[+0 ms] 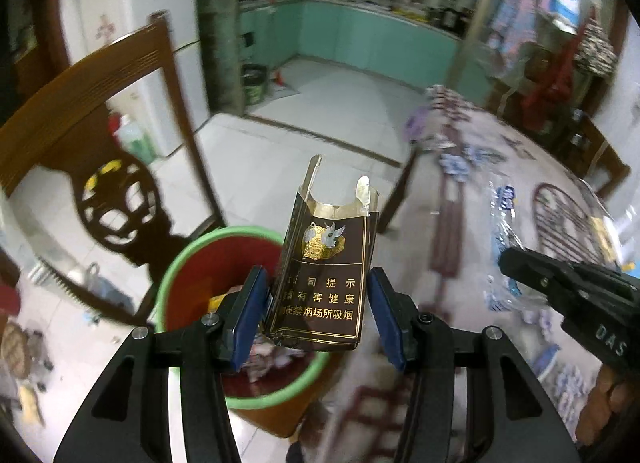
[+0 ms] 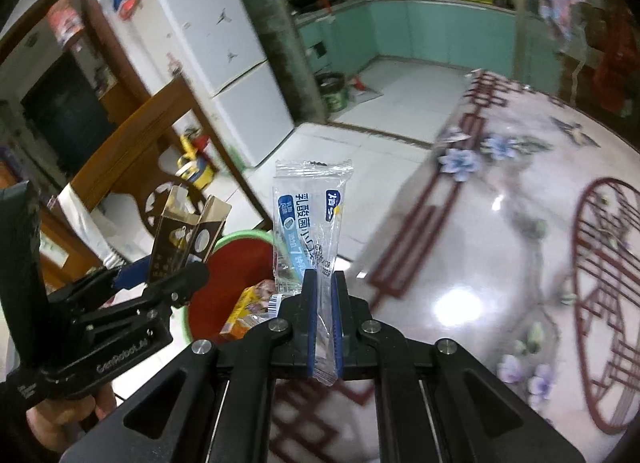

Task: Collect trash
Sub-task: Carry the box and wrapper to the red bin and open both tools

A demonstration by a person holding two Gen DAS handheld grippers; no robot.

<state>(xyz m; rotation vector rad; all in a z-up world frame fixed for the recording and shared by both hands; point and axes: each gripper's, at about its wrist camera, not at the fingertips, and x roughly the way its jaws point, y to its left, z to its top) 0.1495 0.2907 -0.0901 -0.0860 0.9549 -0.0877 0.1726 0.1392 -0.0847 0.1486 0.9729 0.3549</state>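
The left gripper [image 1: 318,315] was over the bin, and its jaws stood apart: the blue pads were set wider than the empty cigarette pack [image 1: 326,263], with a clear gap on the right side, so the pack looked released rather than held. It hung upright directly above the red waste bin [image 1: 188,259] with the green rim, which already held wrappers and paper scraps. That placement made sense as the drop point, chosen so the pack would fall inside the rim.

Meanwhile the right gripper [image 2: 324,319] was fully closed on a clear plastic snack wrapper [image 2: 310,219], pinching its lower end so the limp film stood up between the pads. It waited just beside the worktop's [image 2: 500,263] near-left edge, close to the bin, probably queued for the next drop once the left one cleared. The wooden chair [image 1: 100,111] stood behind the bin.
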